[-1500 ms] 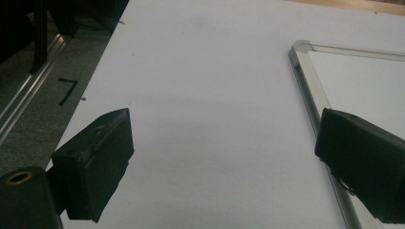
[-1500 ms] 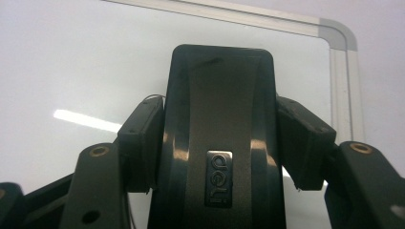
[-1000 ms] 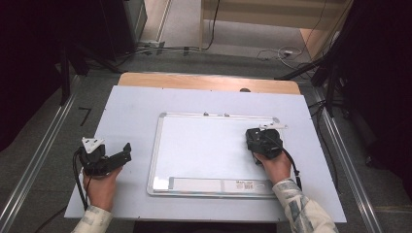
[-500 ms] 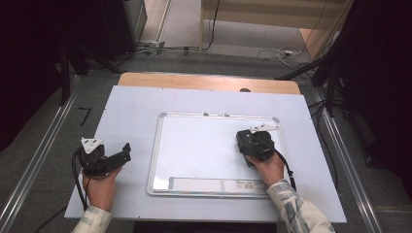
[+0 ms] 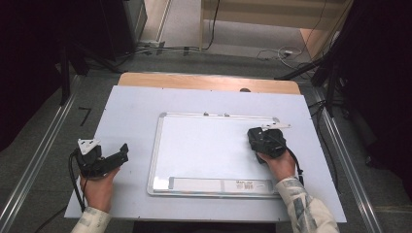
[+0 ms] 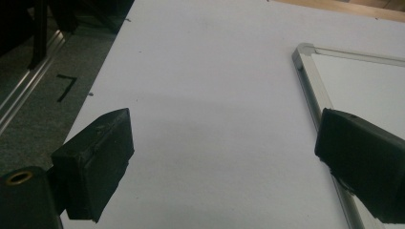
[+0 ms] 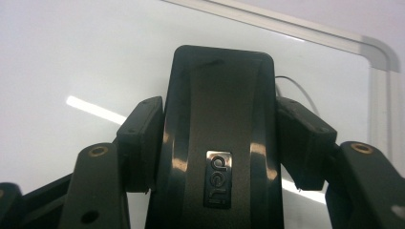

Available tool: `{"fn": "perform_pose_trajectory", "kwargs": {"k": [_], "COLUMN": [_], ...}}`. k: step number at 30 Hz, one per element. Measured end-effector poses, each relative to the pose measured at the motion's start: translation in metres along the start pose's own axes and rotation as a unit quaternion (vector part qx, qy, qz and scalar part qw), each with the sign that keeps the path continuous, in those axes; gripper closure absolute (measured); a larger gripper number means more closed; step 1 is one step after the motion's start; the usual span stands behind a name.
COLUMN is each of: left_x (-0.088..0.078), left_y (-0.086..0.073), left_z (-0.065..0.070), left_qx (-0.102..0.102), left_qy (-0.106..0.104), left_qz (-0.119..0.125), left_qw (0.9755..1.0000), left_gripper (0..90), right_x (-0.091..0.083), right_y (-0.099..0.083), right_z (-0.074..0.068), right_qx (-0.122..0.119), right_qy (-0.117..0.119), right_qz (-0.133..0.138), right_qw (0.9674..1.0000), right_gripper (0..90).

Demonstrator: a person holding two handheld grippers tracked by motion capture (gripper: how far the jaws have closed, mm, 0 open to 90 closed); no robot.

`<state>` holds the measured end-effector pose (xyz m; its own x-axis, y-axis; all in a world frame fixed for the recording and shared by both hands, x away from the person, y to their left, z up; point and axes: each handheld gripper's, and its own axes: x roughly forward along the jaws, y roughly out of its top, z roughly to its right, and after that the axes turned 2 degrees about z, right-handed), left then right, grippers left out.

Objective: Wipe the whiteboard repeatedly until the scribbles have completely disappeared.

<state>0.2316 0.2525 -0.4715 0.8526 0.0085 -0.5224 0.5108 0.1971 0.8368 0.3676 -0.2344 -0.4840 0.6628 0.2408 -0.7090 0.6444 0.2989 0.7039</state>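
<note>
A white whiteboard (image 5: pixel 204 145) with a silver frame lies flat on the pale table sheet. My right gripper (image 5: pixel 260 138) sits over the board's right part, shut on a black eraser (image 7: pixel 219 143) that bears a small silver logo. In the right gripper view the eraser is pressed between both jaws against the board surface (image 7: pixel 95 57). My left gripper (image 5: pixel 119 155) rests on the sheet left of the board, open with nothing between its jaws. The left gripper view shows the left gripper (image 6: pixel 224 157) over bare sheet, with the board's corner (image 6: pixel 363 81) to the right.
The pale sheet (image 5: pixel 131 111) covers a wooden table whose far edge (image 5: pixel 209 81) shows. Metal rails (image 5: pixel 39 160) run along both sides. Cables (image 5: pixel 272 51) lie on the floor behind. A label strip (image 5: pixel 218 184) runs along the board's near edge.
My right gripper slid the eraser a little left on the board, then back to the right. The left gripper has stayed put.
</note>
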Motion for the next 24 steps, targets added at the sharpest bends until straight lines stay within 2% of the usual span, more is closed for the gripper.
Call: {"fn": "perform_pose_trajectory", "kwargs": {"k": [6,14,16,19,24], "left_x": [0.001,0.001,0.001,0.001,0.003], "left_y": [0.000,0.000,0.000,0.000,0.000], "left_z": [0.000,0.001,0.001,0.001,0.003], "left_qx": [-0.001,-0.002,-0.002,0.000,0.001], "left_qy": [0.000,0.000,0.000,0.001,-0.001], "left_qz": [0.000,0.001,0.001,-0.001,-0.002], "left_qw": [1.0000,1.0000,1.0000,1.0000,1.0000], "left_gripper": [6.4,6.4,6.4,6.4,6.4], "right_x": [0.001,0.003,0.003,0.002,0.000], "right_y": [-0.001,0.000,0.000,0.000,-0.002], "right_z": [0.019,0.034,0.038,0.034,0.024], "right_qx": [0.004,0.006,0.014,0.009,0.007], "right_qy": [-0.005,-0.014,-0.016,-0.025,-0.020], "right_qz": [0.006,0.012,0.011,0.010,0.007], "right_qw": [1.0000,0.9998,0.9997,0.9996,0.9998], "right_gripper": [36.3,36.1,36.2,36.3,36.3]}}
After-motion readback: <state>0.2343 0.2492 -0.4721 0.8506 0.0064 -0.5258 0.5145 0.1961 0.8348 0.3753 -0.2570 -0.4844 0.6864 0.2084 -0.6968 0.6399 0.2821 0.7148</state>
